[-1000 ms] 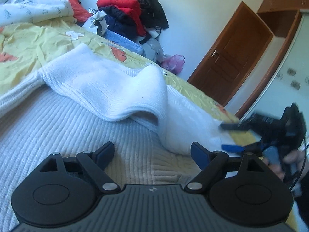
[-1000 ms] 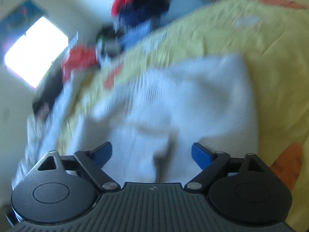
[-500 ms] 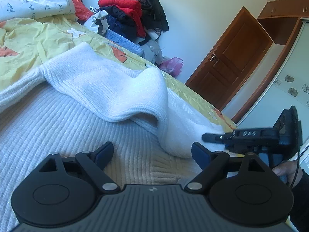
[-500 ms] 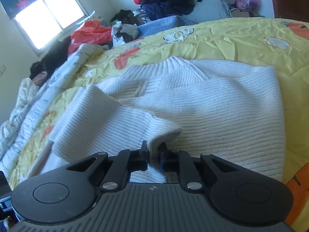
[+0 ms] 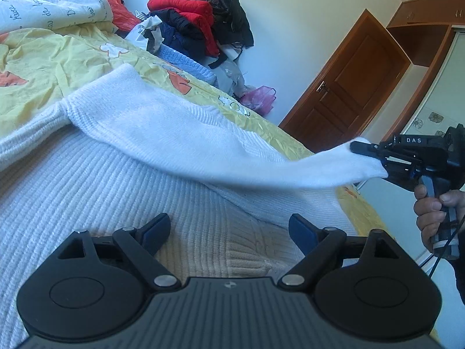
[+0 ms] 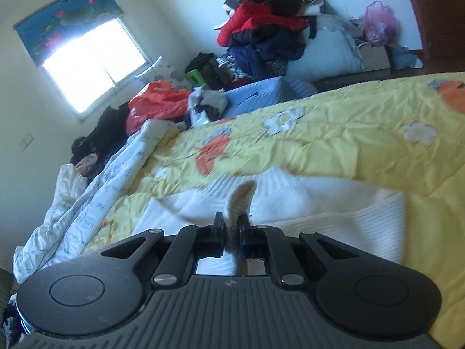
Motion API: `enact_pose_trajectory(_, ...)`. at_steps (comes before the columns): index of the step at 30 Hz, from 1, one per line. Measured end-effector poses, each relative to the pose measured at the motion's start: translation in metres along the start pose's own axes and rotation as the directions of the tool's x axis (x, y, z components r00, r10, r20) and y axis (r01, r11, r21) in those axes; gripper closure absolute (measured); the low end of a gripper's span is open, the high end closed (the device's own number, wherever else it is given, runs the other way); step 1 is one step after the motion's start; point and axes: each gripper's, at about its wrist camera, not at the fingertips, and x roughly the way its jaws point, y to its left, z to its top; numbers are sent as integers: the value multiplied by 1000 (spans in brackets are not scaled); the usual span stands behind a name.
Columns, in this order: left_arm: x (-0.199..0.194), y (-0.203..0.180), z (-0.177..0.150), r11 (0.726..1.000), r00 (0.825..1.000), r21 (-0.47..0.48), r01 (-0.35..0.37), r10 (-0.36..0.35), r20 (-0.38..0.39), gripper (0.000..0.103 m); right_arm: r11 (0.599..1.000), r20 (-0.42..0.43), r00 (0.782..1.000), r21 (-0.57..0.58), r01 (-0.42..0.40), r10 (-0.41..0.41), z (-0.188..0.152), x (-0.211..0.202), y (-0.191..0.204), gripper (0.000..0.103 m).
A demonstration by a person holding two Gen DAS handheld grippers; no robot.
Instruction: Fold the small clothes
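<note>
Covering most of both views, the bed with its yellow flower-print quilt carries the white ribbed knit sweater, which lies spread across the quilt. A heap of red, black and navy clothes sits against the wall at 12 o'clock in the left wrist view, with a brown wooden door at 2 o'clock. One white sleeve stretches off the sweater's body toward 3 o'clock, lifted clear of the quilt. The right tongs are closed on the sleeve's cuff, held by the person's right hand. The left tongs stand open just above the sweater's ribbed hem.
</note>
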Motion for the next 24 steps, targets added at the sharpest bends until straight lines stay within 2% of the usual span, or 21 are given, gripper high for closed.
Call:
enact_pose_trajectory(5,0,0,0,1000,1000,1,0,0,0,13,999,6,1000,24,24,-24,-2,-9,-20,91)
enact_pose_trajectory(12,0,0,0,1000,1000,1,0,0,0,13,986,-45,991,103,132,-127,-31,8,-65,91)
enact_pose_trajectory(16,0,0,0,1000,1000,2,2,-2,-1,12,988,-18,993,100,115,-114,-33,8,-64,91)
enact_pose_trajectory(18,1,-1,0,1000,1000,4,3,-3,-2,12,987,-18,991,95,133,-131,-29,12,-67,91)
enact_pose_trajectory(21,1,-1,0,1000,1000,2,3,-3,-1,12,981,-42,987,110,158,-154,-27,19,-76,91)
enact_pose_trajectory(24,1,-1,0,1000,1000,2,4,-4,-2,12,977,-77,980,97,191,-184,-40,29,-83,92)
